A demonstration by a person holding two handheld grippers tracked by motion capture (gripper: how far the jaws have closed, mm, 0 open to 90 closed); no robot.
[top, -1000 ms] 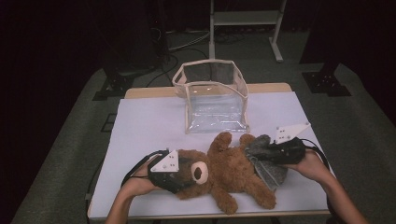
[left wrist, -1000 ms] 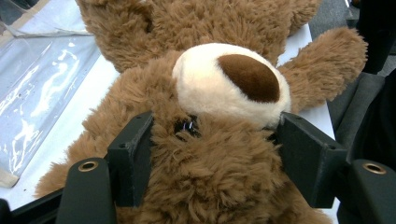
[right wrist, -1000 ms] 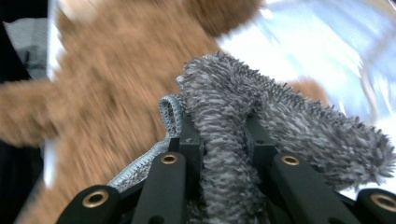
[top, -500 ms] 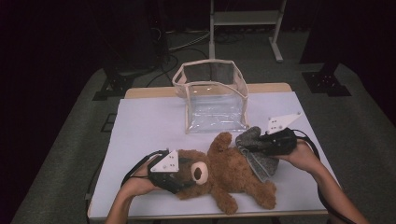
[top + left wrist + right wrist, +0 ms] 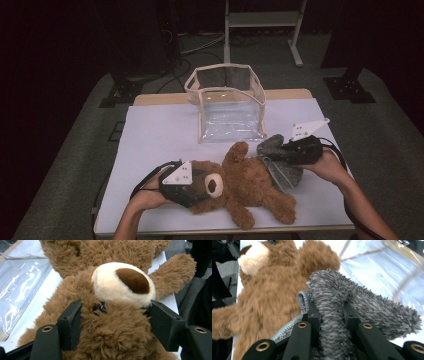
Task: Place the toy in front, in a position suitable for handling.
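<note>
Left claw [image 5: 202, 186] is clamping the head of the brown teddy bear [image 5: 250, 182], which is lying on its back at the near edge of the bench [image 5: 155, 130]. Just beyond, right claw [image 5: 275, 152] is pinching a fold of the grey fuzzy garment [image 5: 285, 167] beside the bear's leg. Farther back, the clear pouch [image 5: 227, 105] is standing open.

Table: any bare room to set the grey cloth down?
Free: the white cover left of the clear bag, and the strip right of it. Crowded: the front, where the teddy bear, grey cloth and both grippers sit.
</note>
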